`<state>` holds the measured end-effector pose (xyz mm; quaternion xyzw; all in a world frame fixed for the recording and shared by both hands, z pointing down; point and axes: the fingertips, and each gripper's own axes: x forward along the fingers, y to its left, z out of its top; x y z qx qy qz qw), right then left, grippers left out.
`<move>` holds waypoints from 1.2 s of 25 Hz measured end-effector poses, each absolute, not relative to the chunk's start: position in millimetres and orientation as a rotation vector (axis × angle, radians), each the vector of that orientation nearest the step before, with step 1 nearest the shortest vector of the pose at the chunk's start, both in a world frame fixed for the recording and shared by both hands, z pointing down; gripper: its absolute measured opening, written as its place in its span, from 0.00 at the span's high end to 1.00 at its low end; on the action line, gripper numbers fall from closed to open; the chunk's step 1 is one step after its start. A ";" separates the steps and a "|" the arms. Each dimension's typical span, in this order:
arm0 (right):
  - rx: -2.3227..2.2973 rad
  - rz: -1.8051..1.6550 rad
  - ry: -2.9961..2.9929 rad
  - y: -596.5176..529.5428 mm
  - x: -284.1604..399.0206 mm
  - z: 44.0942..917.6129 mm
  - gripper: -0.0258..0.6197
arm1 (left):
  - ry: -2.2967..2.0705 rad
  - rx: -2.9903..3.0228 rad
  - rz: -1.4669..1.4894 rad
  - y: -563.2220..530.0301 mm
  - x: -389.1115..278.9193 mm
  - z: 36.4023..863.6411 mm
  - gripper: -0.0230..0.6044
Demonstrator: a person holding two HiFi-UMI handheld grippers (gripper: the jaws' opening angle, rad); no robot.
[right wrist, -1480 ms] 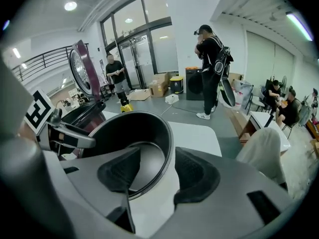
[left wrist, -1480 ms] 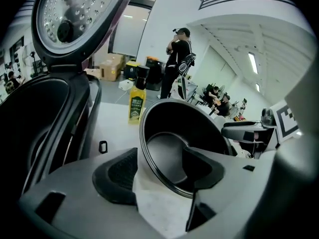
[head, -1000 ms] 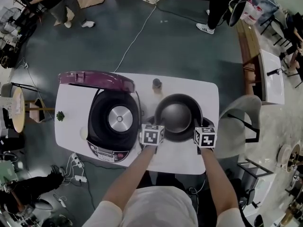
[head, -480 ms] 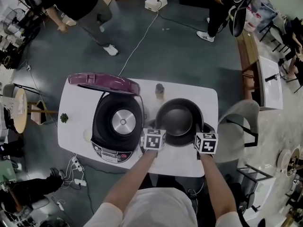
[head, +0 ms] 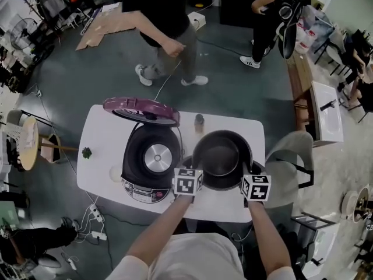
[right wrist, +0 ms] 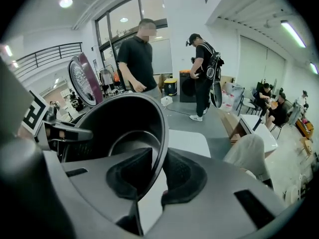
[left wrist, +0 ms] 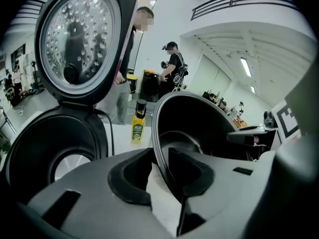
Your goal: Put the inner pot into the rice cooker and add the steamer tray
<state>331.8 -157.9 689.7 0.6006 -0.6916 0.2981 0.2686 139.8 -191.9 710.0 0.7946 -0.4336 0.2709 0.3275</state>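
The dark inner pot (head: pixel 221 155) hangs above the right half of the white table (head: pixel 99 139), held by its rim on both sides. My left gripper (head: pixel 194 169) is shut on the left rim, the thin edge pinched between its pads (left wrist: pixel 159 171). On the opposite rim my right gripper (head: pixel 247 171) presses too (right wrist: pixel 158 176), its jaws opening slightly. The black rice cooker (head: pixel 152 159) stands open to the pot's left, its bowl empty, its purple lid (head: pixel 141 110) raised. A dark part (head: pixel 257 167) shows under the pot, mostly hidden.
A small yellow bottle (head: pixel 199 121) stands on the table behind the pot. A grey chair (head: pixel 291 156) sits to the right of the table. A person (head: pixel 163 34) walks on the floor behind it. A tiny plant (head: pixel 87 153) sits near the left edge.
Both grippers have risen with the pot between them, lifting it off the table. A person has walked in behind the table.
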 end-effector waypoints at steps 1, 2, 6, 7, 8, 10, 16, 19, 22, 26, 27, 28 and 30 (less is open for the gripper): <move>1.623 0.791 -1.868 -155.2 328.3 682.8 0.84 | -1.143 2.090 0.705 -190.0 136.1 702.8 0.78; 1.628 0.776 -1.872 -152.5 325.0 675.7 0.83 | -1.151 2.101 0.702 -187.9 132.6 696.7 0.78; 1.651 0.740 -1.895 -143.4 309.7 648.6 0.84 | -1.164 2.122 0.691 -176.8 118.4 673.3 0.78; 1.653 0.731 -1.904 -142.2 304.9 642.0 0.83 | -1.171 2.125 0.687 -174.8 113.6 667.7 0.78; 1.652 0.721 -1.914 -141.1 299.8 635.4 0.83 | -1.179 2.127 0.682 -172.9 108.3 661.9 0.78; 1.647 0.700 -1.934 -138.5 288.4 622.9 0.83 | -1.197 2.132 0.669 -168.3 96.6 649.5 0.78; 1.636 0.651 -1.989 -130.9 246.7 599.2 0.83 | -1.272 2.144 0.617 -156.6 53.3 619.3 0.78; 1.630 0.640 -2.016 -130.4 226.5 592.1 0.84 | -1.314 2.134 0.600 -152.3 31.4 611.0 0.78; 1.613 0.624 -2.041 -132.9 207.3 584.6 0.84 | -1.350 2.125 0.592 -148.8 11.5 603.2 0.78; 1.578 0.604 -2.068 -136.9 178.3 577.7 0.84 | -1.383 2.117 0.606 -144.8 -16.6 596.9 0.78; 1.569 0.601 -2.075 -138.2 171.0 577.2 0.84 | -1.392 2.111 0.608 -144.5 -24.1 596.4 0.78; 1.560 0.599 -2.082 -139.5 164.0 577.0 0.84 | -1.401 2.104 0.609 -144.5 -31.2 596.0 0.78; 1.545 0.595 -2.094 -142.5 150.5 577.5 0.84 | -1.421 2.092 0.606 -145.2 -45.1 595.1 0.78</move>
